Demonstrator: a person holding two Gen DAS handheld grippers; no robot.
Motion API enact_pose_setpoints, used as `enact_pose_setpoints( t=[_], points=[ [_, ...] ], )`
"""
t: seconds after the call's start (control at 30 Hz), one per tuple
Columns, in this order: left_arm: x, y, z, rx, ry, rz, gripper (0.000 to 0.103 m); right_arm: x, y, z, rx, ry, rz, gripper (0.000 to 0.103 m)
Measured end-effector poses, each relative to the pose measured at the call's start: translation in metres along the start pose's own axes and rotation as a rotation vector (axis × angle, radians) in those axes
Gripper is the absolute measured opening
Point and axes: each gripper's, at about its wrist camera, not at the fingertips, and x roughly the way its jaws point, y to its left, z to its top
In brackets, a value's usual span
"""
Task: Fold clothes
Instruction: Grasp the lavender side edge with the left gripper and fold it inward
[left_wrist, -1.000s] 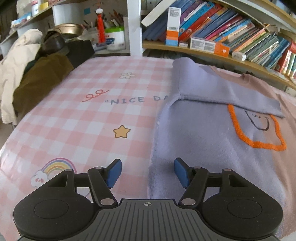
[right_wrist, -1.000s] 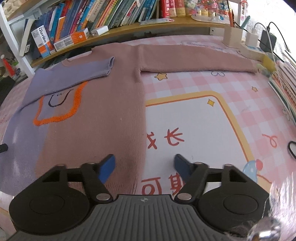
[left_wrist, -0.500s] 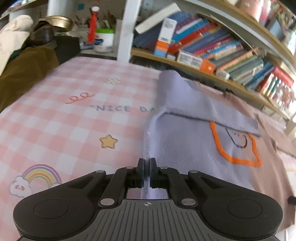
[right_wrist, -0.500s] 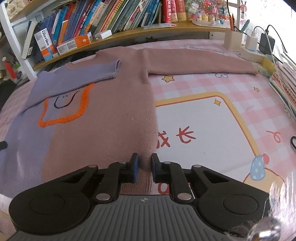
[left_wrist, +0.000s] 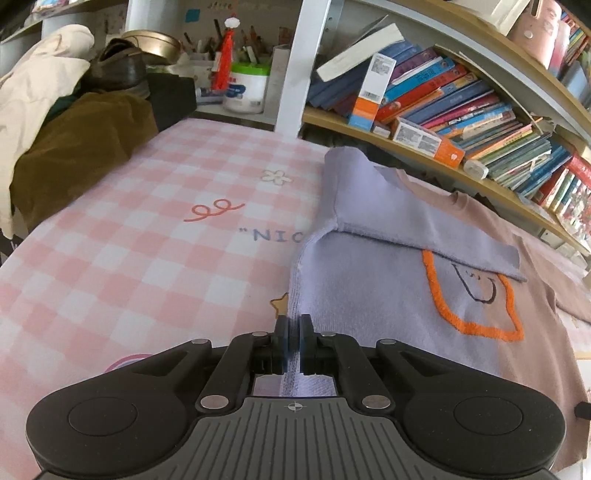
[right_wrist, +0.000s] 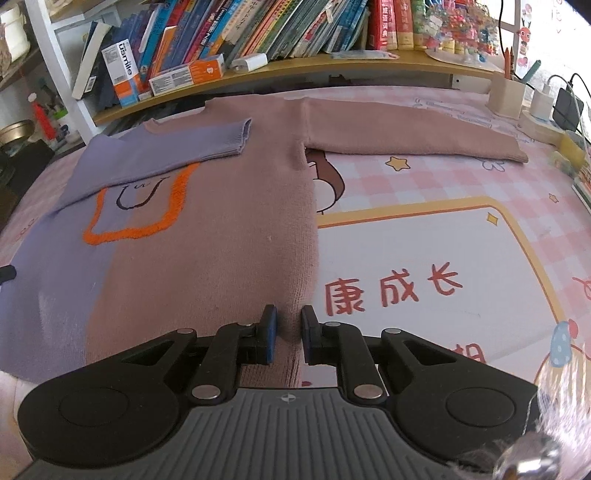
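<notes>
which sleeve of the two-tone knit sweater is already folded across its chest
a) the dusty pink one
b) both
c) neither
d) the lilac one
d: the lilac sleeve lies across the chest of the two-tone knit sweater, above the orange outline, while the dusty pink sleeve stretches flat out on the pink checked table cover.

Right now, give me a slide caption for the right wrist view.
Right gripper pinches the hem of the mauve-and-lilac knit sweater, lilac sleeve folded over, mauve sleeve outstretched on the pink checked tablecloth.
</notes>
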Motion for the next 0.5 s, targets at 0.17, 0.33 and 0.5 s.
enact_pose_setpoints(
  t=[0.17, 0.33, 0.5],
  points=[
    [-0.004, 0.001, 0.000, 0.019, -0.001, 0.012, 0.010, -0.008, 0.006, 0.000, 0.007, -0.023, -0.018, 0.014],
    [-0.019, 0.000, -0.001, 0.040, -0.019, 0.004, 0.030, -0.017, 0.013, 0.000, 0.013, -0.046, -0.035, 0.043],
    [-0.037, -0.013, -0.008, 0.105, -0.048, -0.068, 0.051, -0.028, 0.022, -0.006, 0.001, -0.072, -0.068, 0.066]
  ],
)
